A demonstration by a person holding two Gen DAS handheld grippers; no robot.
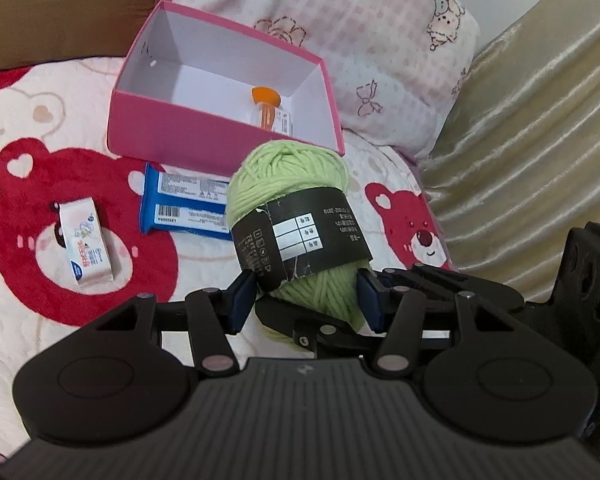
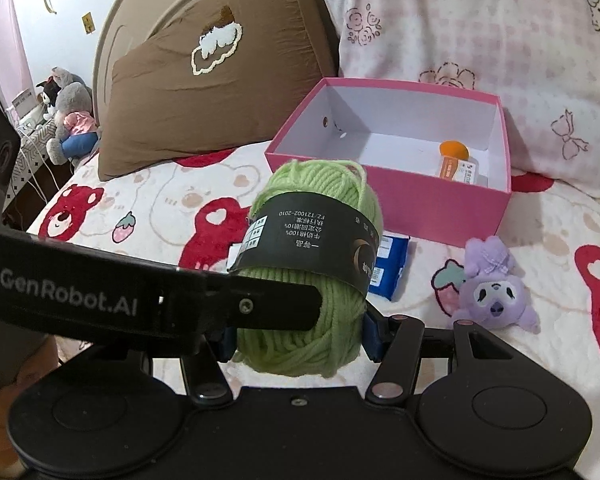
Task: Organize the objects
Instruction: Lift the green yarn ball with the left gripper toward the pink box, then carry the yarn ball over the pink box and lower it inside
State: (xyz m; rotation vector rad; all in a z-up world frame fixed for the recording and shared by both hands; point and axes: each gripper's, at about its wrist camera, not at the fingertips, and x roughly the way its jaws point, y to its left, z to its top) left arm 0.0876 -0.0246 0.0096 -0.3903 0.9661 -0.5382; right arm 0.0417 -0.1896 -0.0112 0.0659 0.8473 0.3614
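1. Green yarn ball (image 2: 312, 280) sits right in front of you, squeezed at its lower end between the right gripper (image 2: 296, 336)'s blue pads, held above the bedspread (image 1: 100, 280).
2. Your left gripper (image 1: 306, 300) also brackets the ball; I judge both are clamped on it, so loosen 1 before moving.
3. Carry it over the pink box (image 2: 412, 204)'s near wall.
4. Lower it beside the orange-capped tube (image 2: 454, 160), not onto it, then let go.

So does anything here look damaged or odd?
Yes: the black paper band around the light green ball of yarn is torn along one edge. Also, both the left gripper and right gripper clamp that ball.
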